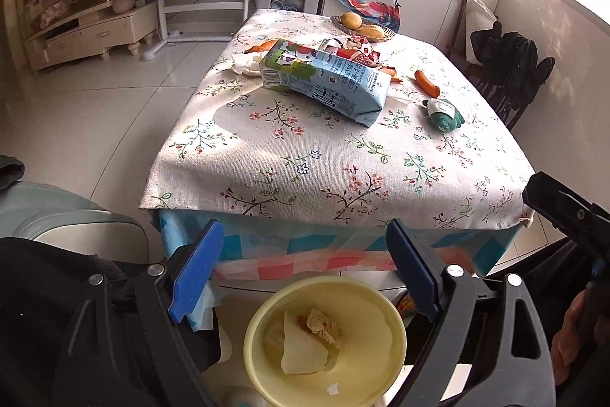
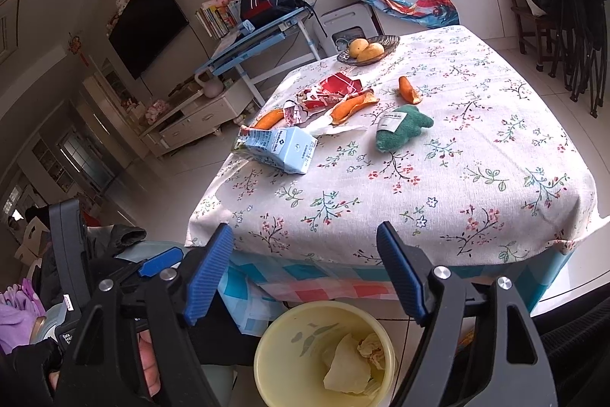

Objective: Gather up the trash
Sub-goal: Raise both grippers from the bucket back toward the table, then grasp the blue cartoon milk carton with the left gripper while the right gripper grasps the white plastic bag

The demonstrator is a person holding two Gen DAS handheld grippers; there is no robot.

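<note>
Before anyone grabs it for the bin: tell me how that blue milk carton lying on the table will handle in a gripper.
The milk carton lies on its side with a crumpled, opened top, so it is probably empty and light. Its dented walls suggest that it would cave in under a hard squeeze. Flat-sided, it should slide rather than roll on the tablecloth, though the printed coating may be a bit slick.

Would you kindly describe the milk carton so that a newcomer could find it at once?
Start at the table with the floral cloth. Near its left edge in the right wrist view, just in front of the peels and torn red wrapper, lies the milk carton on its side. It is the only light-blue box there.
</note>
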